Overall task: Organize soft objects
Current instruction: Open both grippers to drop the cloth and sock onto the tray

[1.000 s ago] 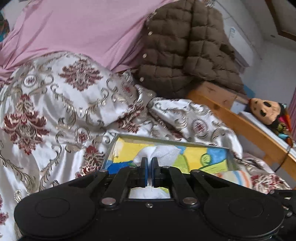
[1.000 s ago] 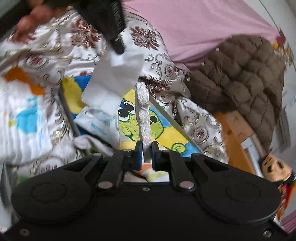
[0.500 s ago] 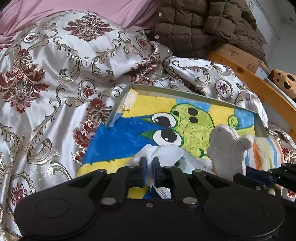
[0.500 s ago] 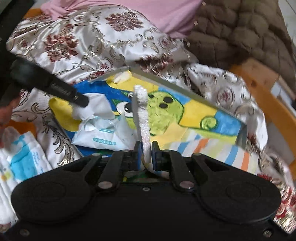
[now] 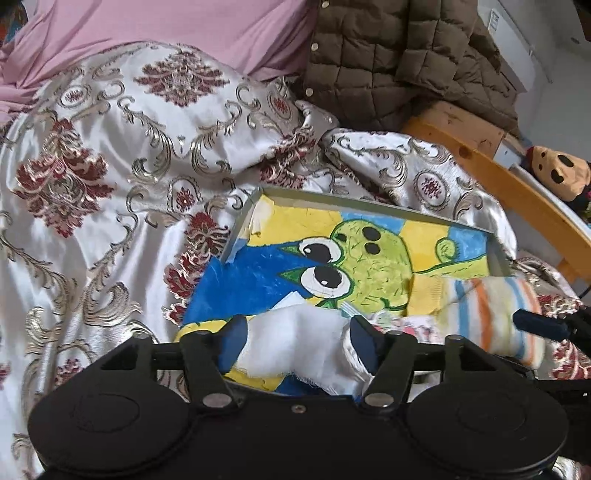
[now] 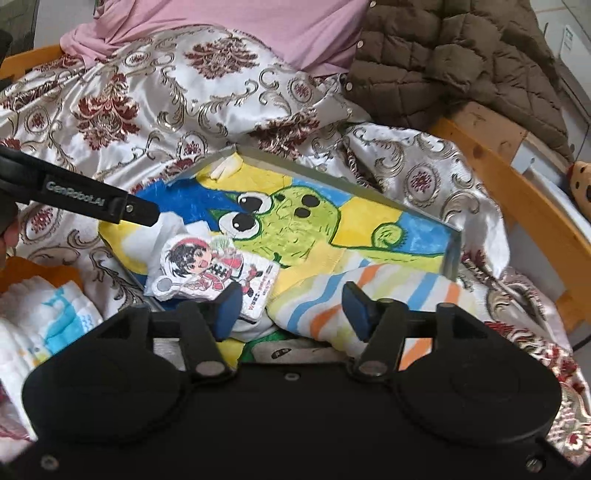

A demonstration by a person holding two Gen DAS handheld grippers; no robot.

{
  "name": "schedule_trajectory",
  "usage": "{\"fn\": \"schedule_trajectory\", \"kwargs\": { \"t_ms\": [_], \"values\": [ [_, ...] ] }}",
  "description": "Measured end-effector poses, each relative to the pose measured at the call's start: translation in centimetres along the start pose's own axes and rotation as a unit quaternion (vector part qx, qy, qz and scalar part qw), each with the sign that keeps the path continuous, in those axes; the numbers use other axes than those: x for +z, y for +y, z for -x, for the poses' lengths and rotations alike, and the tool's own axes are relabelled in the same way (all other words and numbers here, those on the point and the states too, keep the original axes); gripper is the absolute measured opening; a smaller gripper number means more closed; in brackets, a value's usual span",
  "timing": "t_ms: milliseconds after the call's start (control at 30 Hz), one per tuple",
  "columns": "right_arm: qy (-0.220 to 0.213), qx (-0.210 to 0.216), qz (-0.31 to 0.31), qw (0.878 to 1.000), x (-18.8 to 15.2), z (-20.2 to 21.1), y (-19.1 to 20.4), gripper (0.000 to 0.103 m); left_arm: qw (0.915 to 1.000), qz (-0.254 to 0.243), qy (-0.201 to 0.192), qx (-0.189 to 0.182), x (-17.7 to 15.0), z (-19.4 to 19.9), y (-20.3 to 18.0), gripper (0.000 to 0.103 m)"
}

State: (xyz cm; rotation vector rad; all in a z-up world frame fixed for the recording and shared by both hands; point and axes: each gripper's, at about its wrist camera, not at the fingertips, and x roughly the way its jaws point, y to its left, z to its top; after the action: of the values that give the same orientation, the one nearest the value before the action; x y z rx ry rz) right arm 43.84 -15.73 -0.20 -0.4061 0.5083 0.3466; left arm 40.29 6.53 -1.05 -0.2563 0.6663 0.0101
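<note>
- The left hand-held gripper hangs low over the near end of a shallow tray on the bed; its jaws are opening, with a crumpled white tissue lying between the blue pads.
- Whether the pads touch the tissue cannot be told; the tissue rests on the tray floor.
- The tray floor bears a painted green cartoon creature on blue and yellow ground.
- The right hand-held gripper is also over the tray's near end; its jaws are opening, with nothing pinched between them.
- Under the right gripper lies a striped cloth in orange, blue, yellow and white, in the tray's right part.
- A flat packet printed with a cartoon figure lies just left of the striped cloth, partly behind the right gripper's left finger.
- A grey soft thing shows just in front of the right gripper's body; what it is cannot be told.
- Outside the tray, to its left in the right wrist view, sits a stack of diapers with a whale print.
- The tray sits on a satin bedspread with red and gold ornaments; behind it lie a pink sheet and a brown quilted jacket.
- A plush toy lies beyond the wooden bed frame.
</note>
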Motion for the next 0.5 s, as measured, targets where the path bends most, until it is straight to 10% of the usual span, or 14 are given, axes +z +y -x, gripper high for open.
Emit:
{"fn": "schedule_trajectory", "kwargs": {
  "t_ms": [267, 500],
  "values": [
    [-0.048, -0.002, -0.038, 0.998, 0.9, 7.9, -0.9, 0.102, 0.9988, -0.017, -0.046, 0.005, 0.1, 6.6, -0.7, 0.092],
    [-0.063, 0.022, -0.058, 0.996, 1.6, 13.6, -0.9, 0.102, 0.9973, -0.028, -0.068, -0.003, -1.5, 12.5, -1.2, 0.102]
  ]
}}
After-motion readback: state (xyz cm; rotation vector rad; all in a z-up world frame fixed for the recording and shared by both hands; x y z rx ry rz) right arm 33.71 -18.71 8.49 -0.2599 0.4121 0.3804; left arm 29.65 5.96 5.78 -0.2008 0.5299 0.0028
